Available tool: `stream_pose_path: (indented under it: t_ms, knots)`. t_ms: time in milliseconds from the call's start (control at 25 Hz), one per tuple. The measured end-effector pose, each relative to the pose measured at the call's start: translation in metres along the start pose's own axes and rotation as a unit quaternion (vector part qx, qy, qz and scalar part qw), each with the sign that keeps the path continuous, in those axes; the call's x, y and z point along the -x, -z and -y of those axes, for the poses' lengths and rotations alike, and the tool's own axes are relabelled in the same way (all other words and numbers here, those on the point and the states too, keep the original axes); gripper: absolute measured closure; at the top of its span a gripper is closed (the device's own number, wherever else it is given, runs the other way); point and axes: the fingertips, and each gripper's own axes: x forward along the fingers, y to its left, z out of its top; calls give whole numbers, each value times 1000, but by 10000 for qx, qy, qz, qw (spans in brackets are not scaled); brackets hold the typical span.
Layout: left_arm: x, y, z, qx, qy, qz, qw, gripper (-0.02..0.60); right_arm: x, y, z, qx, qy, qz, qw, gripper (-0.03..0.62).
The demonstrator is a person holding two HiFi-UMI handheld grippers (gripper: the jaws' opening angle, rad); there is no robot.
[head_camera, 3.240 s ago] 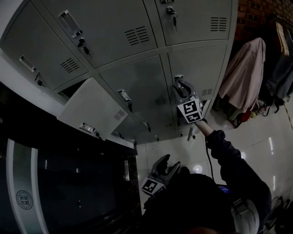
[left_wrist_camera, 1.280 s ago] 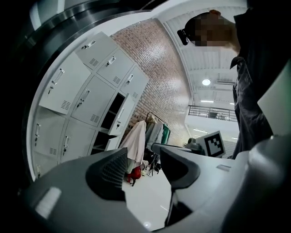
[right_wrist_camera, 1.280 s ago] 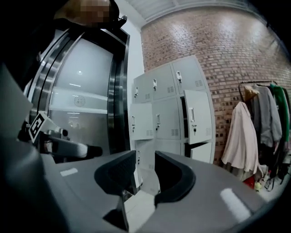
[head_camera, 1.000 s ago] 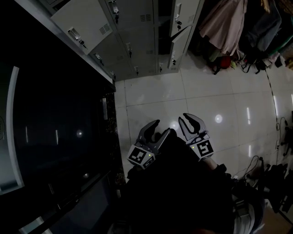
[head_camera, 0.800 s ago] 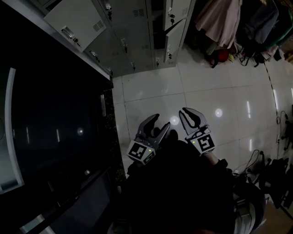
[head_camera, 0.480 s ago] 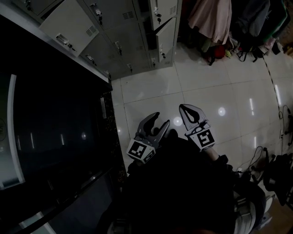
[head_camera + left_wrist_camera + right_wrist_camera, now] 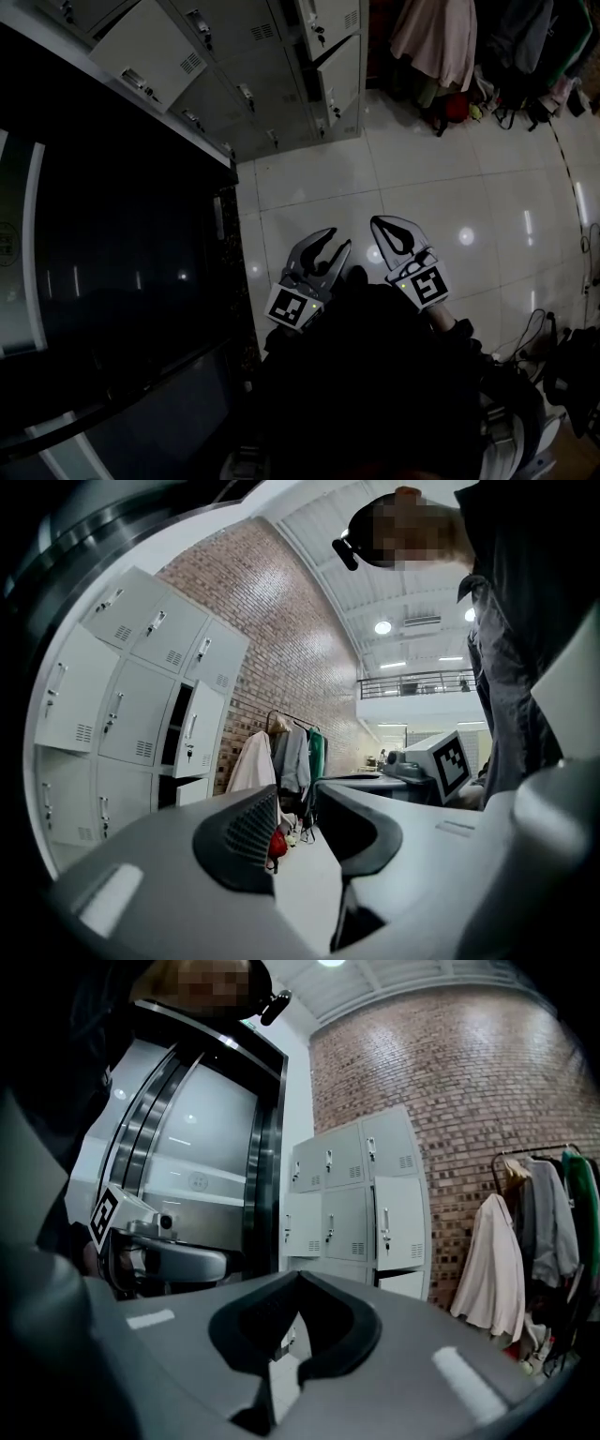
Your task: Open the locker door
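The dark panel (image 7: 112, 234) at 9 o'clock shows no detail. The locker bank (image 7: 234, 56) is cut off by the top edge. The ajar locker door (image 7: 343, 82) stands at 12 o'clock, well apart from both grippers (bare floor (image 7: 450, 178) between). Left gripper (image 7: 330, 247): jaws closing, nothing between them. Right gripper (image 7: 379, 225): clenched, empty.

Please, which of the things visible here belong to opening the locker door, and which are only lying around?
For the job:
- lockers
- right-column door standing ajar
- left tool, jaws closing on nothing
- right tool, shut and empty

Not for the job:
- hanging coats
- bags below them
- dark glass wall
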Motion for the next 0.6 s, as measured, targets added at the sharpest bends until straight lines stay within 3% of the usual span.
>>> stream_pose_path:
  t_ms: [160,280,600]
  knots:
    - [4,10,7,44,-115,-153,9998,477,6,-3,-6,-38,-148,67,9999,592]
    - [6,11,8,-79,-238,-130,9996,569,9,-5,-10,-68,-241,71,9997,592]
    - [6,12,14,-132,-290,-153,9994,577,16,-12,-14,-11,-351,160,9993,592]
